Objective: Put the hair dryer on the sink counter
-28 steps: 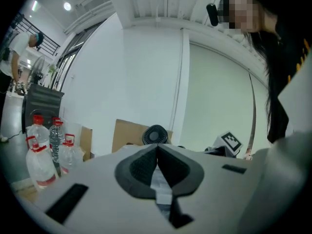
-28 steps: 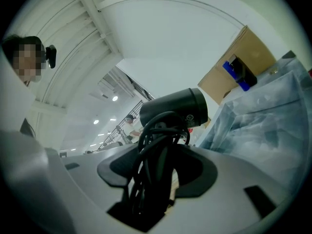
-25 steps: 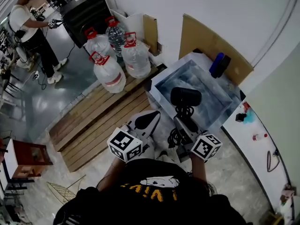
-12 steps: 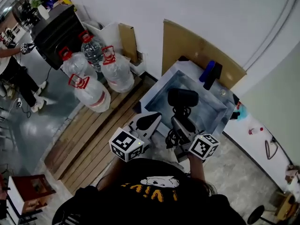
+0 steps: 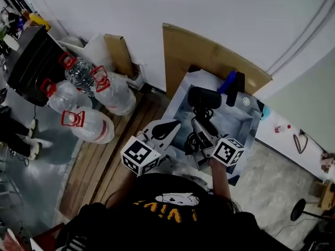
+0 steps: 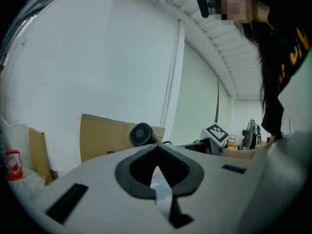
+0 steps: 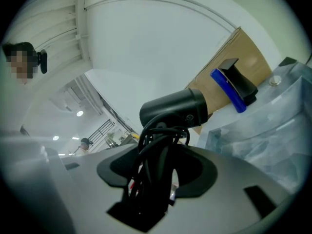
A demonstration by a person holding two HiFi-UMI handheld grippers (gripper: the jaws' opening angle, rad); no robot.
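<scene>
The black hair dryer [image 5: 204,97] is at the centre of the head view, over the basin of the sink [image 5: 238,123], its handle and coiled cord clamped between the jaws of the right gripper [image 5: 199,124]. Just left of it, the left gripper [image 5: 175,125] has its jaws pressed together with nothing between them. A cardboard sheet [image 5: 209,54] leans on the white wall behind the sink, and water jugs [image 5: 86,125] sit at the left.
</scene>
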